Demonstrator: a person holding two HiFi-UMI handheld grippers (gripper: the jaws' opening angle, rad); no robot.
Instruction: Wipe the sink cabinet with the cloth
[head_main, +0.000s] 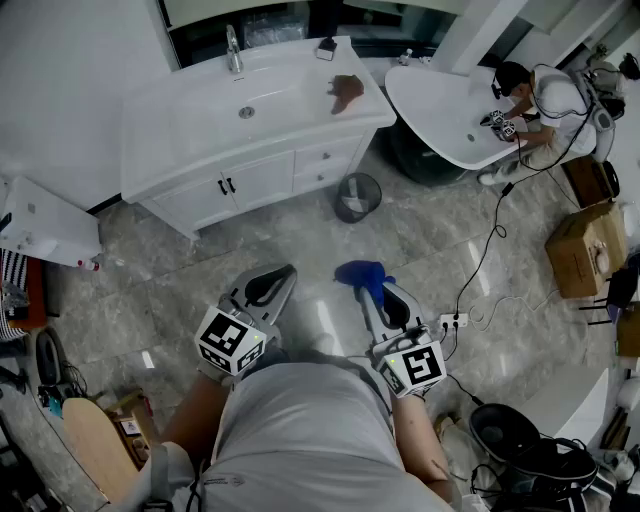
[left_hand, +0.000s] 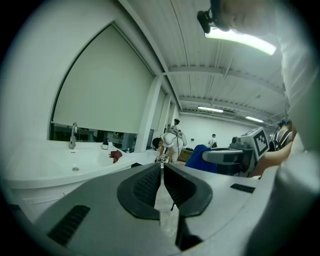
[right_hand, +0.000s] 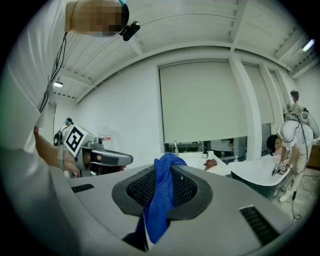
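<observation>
The white sink cabinet (head_main: 262, 178) stands across the floor ahead, with a faucet (head_main: 233, 50) and a crumpled reddish-brown rag (head_main: 346, 92) on its countertop. My right gripper (head_main: 368, 288) is held low over the floor, far from the cabinet, shut on a blue cloth (head_main: 360, 271). In the right gripper view the blue cloth (right_hand: 162, 197) hangs pinched between the dark pads (right_hand: 186, 189). To its left, my left gripper (head_main: 282, 274) is shut with nothing in it; in the left gripper view the pads (left_hand: 144, 184) meet. The cabinet's basin (left_hand: 60, 162) shows there too.
A mesh waste bin (head_main: 357, 195) stands on the marble floor in front of the cabinet's right end. A person (head_main: 545, 100) bends over a white tub (head_main: 440, 105) at the upper right. Cardboard boxes (head_main: 585, 250) and a power strip (head_main: 452, 321) with cables lie to the right.
</observation>
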